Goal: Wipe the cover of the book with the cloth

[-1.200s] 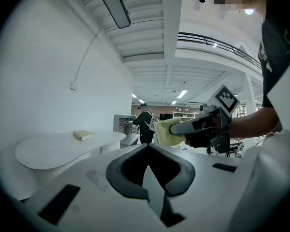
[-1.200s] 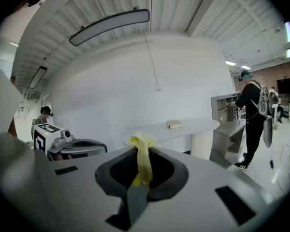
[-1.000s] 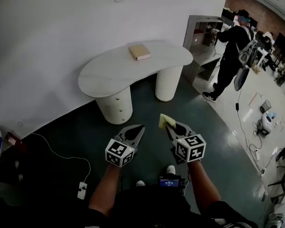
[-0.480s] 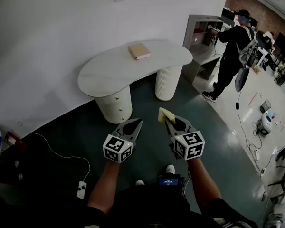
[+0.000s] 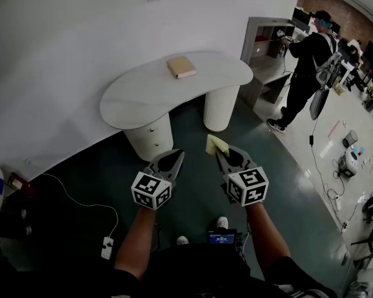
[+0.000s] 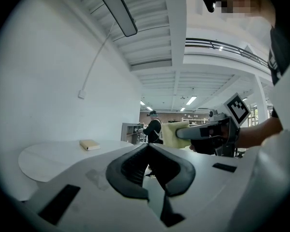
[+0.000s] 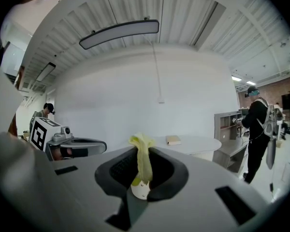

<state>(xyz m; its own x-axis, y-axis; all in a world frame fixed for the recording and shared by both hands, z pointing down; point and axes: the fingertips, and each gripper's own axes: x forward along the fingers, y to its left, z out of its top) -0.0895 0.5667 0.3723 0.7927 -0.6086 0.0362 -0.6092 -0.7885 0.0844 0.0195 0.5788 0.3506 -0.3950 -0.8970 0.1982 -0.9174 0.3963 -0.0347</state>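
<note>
Head view with both gripper views. The book (image 5: 181, 67) is closed and lies flat, cover upward, on the far part of a white curved worktop (image 5: 133, 101), close to the wall. The whole cover is thus exposed for wiping.

The yellow cloth (image 5: 215, 144) is pinched by one edge in the right tool (image 5: 226, 156), whose jaws are closed on it. A loose flap stands out beyond the tips, probably to serve as the wiping face. The left tool (image 5: 172, 161) has its jaws closed with nothing between them. It is likely kept free to steady the book.

Both tools are held side by side in front of the person's body, over the dark floor (image 5: 99, 179) and well apart from the worktop. Wiping has therefore not begun.

In the head view the book lies at about 11 o'clock from the right tool and at 12 o'clock from the left tool. In the right gripper view it appears at about 1 o'clock from the cloth.

A second person (image 5: 303, 67) stands at a shelf unit (image 5: 261, 39), at 2 o'clock, away from the worktop.
</note>
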